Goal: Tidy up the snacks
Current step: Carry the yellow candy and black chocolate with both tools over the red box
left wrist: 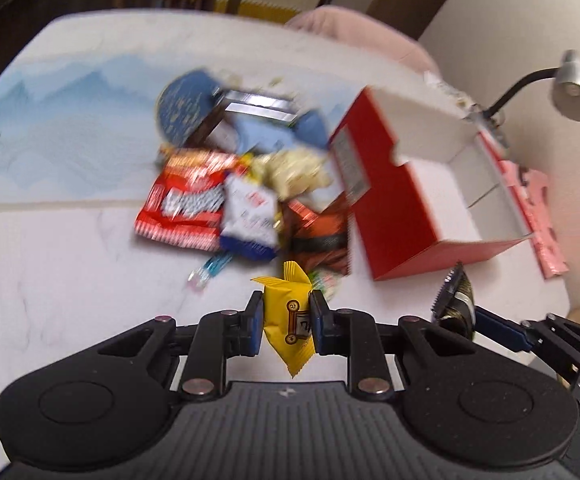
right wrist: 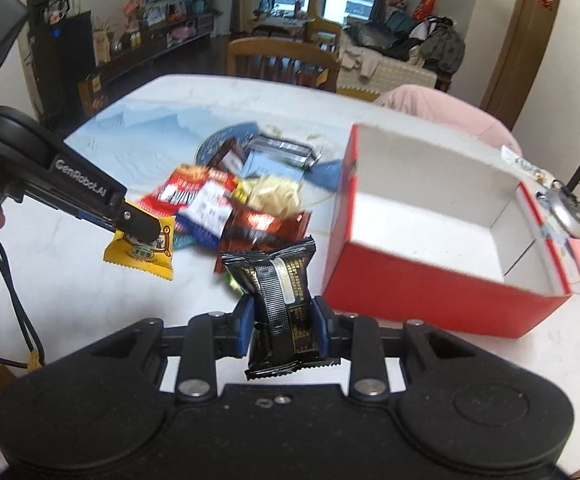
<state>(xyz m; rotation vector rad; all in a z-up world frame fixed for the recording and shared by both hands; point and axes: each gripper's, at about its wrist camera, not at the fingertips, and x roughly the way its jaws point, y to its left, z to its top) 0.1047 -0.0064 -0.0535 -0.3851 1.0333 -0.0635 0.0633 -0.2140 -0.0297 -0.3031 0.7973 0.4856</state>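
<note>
My left gripper (left wrist: pixel 285 320) is shut on a small yellow snack packet (left wrist: pixel 290 320) and holds it above the table; it also shows in the right wrist view (right wrist: pixel 141 250). My right gripper (right wrist: pixel 281 316) is shut on a black snack packet (right wrist: pixel 279 292), which shows at the right edge of the left wrist view (left wrist: pixel 456 296). A pile of snack packets (left wrist: pixel 217 196) lies on the white table (left wrist: pixel 69 280) ahead of both grippers. An open red box (right wrist: pixel 430 280) with a white, empty inside stands right of the pile, also in the left wrist view (left wrist: pixel 422 200).
A round blue tin lid (left wrist: pixel 179 110) and a silver packet lie behind the pile. A desk lamp (left wrist: pixel 570 88) stands at the right. Pink sheets (left wrist: pixel 542 216) lie right of the box. A wooden chair (right wrist: pixel 281 60) stands at the far edge.
</note>
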